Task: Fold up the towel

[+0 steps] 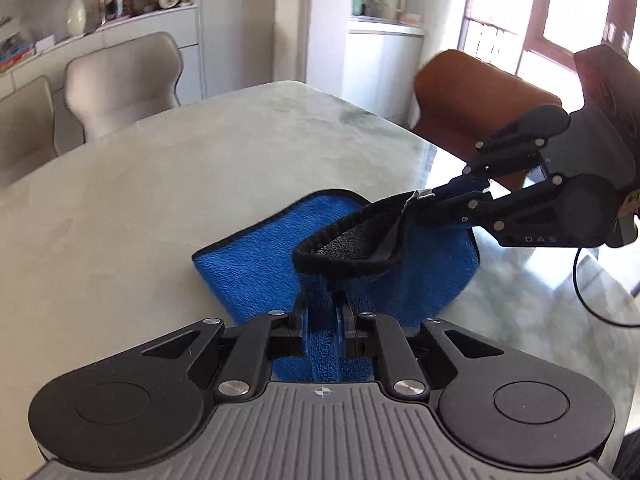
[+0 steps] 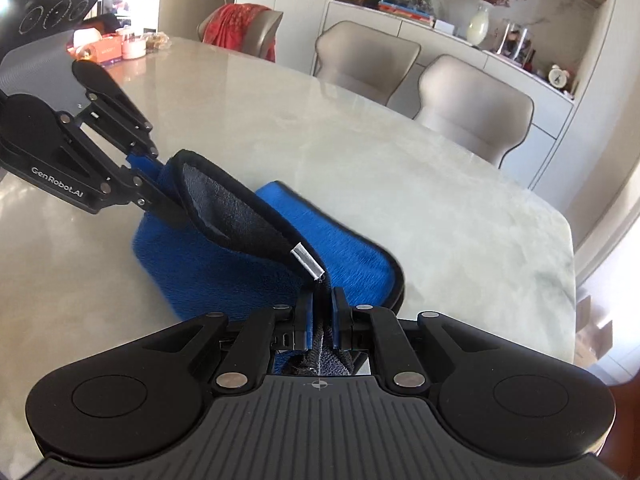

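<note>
A blue towel (image 1: 256,256) with black trim and a grey underside lies partly on the marble table (image 1: 140,184); its near edge is lifted off the table. My left gripper (image 1: 322,312) is shut on one lifted corner of the towel. My right gripper (image 1: 448,196) is shut on the other lifted corner, to the right. In the right wrist view the towel (image 2: 352,256) hangs between my right gripper (image 2: 322,300) and my left gripper (image 2: 160,184). The trimmed edge sags between them and shows the grey side and a small white tag (image 2: 307,266).
Beige chairs (image 1: 120,84) stand along the far side of the table and a brown chair (image 1: 480,100) at its right end. Boxes and containers (image 2: 116,50) sit at the far end of the table. A sideboard (image 2: 460,36) with a vase stands behind the chairs.
</note>
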A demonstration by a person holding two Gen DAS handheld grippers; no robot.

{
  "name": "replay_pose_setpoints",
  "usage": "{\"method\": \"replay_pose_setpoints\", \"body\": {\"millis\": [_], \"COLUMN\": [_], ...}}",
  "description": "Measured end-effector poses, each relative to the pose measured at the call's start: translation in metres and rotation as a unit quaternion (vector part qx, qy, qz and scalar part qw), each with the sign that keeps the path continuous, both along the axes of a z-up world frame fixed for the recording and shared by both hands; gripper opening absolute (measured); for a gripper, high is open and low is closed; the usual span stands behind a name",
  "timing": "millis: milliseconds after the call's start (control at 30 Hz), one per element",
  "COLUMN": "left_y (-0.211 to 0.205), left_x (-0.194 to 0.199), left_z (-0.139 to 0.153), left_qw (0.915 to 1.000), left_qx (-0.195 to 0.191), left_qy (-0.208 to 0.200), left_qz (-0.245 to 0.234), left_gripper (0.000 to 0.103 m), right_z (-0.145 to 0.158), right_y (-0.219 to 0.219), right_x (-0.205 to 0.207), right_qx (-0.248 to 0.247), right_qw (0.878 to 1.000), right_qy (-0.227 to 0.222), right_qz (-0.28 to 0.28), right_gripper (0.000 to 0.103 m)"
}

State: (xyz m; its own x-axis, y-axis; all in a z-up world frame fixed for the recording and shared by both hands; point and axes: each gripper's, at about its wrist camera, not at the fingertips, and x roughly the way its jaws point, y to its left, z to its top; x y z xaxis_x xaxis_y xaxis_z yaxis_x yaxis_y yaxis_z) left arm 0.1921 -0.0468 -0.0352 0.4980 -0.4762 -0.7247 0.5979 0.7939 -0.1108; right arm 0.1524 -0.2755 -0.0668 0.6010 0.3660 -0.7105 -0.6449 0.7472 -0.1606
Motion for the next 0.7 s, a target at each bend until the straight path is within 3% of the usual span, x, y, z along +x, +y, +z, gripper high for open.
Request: {"method": "replay_pose_setpoints", "body": {"millis": [367,700], "left_y": [0.004,0.012], "left_x": [0.052,0.067], "left_z": [-0.018,-0.04], "left_qw": [0.9965,0.993], "left_qx": [0.0,0.001], "left_qy": [0.047,0.073], "left_qz": [0.068,0.093], "left_gripper": [0.011,0.014], "right_z": [-0.019,-0.034], "right_y": [0.015,0.023], "right_x": [0.077,0.096], "right_qx": [-0.03,-0.046], "right_qw": [0.998,0.996], "right_qy": [0.041,0.061], "right_qz": [0.029,0.051], "right_gripper": [0.009,0.009]}}
